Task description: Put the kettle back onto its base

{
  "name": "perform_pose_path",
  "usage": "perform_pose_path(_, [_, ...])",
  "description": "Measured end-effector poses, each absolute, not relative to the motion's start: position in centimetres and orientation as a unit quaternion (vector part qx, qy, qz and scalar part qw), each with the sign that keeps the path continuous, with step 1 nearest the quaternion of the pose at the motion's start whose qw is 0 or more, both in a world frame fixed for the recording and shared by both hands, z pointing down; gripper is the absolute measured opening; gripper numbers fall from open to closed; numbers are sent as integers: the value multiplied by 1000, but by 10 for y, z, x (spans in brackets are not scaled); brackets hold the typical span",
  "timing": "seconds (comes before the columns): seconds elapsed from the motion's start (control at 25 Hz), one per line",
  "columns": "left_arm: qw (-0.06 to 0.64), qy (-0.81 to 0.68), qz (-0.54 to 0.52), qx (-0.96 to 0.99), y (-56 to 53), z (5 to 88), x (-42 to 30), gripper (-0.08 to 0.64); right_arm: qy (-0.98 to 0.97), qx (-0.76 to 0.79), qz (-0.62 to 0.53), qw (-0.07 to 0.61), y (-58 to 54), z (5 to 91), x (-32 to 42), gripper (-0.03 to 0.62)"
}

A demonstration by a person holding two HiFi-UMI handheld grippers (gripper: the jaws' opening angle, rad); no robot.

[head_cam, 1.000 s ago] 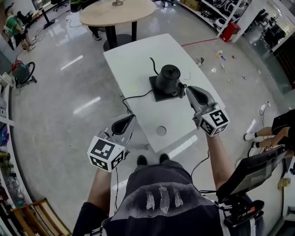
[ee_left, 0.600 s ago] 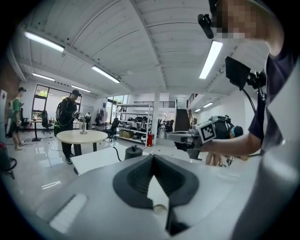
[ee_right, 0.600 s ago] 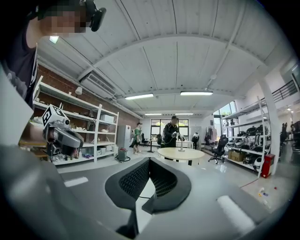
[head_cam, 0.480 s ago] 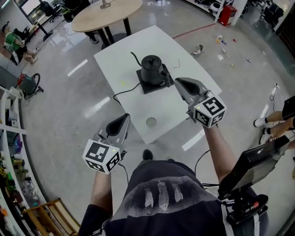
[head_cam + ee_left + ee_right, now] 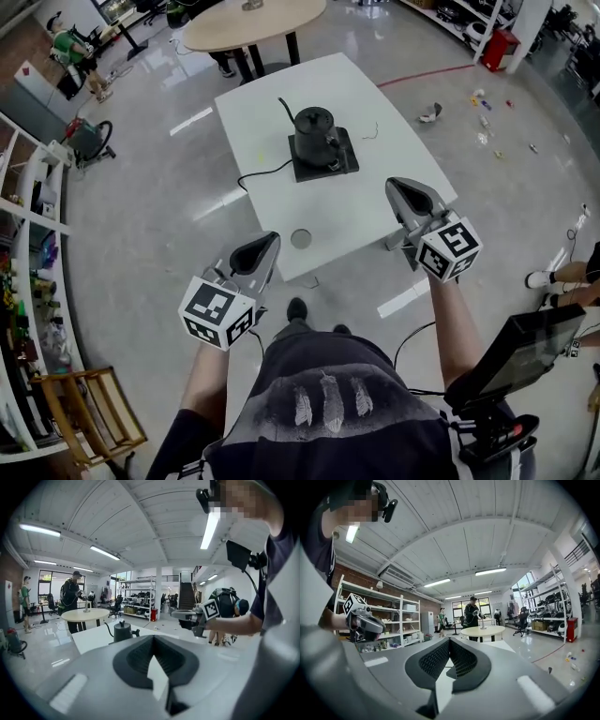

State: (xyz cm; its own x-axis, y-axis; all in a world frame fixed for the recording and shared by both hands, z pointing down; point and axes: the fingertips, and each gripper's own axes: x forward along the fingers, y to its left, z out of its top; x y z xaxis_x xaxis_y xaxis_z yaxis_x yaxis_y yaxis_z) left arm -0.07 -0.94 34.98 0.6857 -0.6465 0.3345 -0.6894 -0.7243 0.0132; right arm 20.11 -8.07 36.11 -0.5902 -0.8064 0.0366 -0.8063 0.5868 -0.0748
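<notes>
A black gooseneck kettle (image 5: 314,131) stands upright on its dark square base (image 5: 327,164) at the middle of the white table (image 5: 375,202). It also shows small and far off in the left gripper view, as the kettle (image 5: 123,632). My right gripper (image 5: 401,187) hovers over the table's near right corner, well short of the kettle, shut and empty. My left gripper (image 5: 269,242) hangs off the table's near left edge over the floor, also shut with nothing in it. Each gripper's own view shows its pads met: the left gripper (image 5: 153,638) and the right gripper (image 5: 449,641).
A black cord (image 5: 258,173) runs from the base off the table's left edge. A round grey spot (image 5: 300,238) marks the near tabletop. Beyond stands a round wooden table (image 5: 253,21). Shelves (image 5: 28,281) line the left, a screen on a stand (image 5: 516,347) sits at lower right, and litter lies on the floor.
Both grippers have drawn back toward me. The right one was beside the kettle's handle and now sits near the table's front corner. The kettle stays on its base.
</notes>
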Motion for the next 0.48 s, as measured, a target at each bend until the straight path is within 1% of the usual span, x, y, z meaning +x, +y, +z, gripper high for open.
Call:
perform_pose_path(0.28, [66, -414, 182, 889, 29, 344, -8, 0, 917, -392, -63, 37, -59, 357, 178, 2])
perform_pose_path(0.4, [63, -442, 195, 873, 44, 347, -22, 0, 935, -345, -72, 45, -52, 363, 142, 2])
perform_pose_path(0.48, [70, -459, 195, 864, 55, 350, -32, 0, 947, -310, -72, 38, -40, 365, 116, 2])
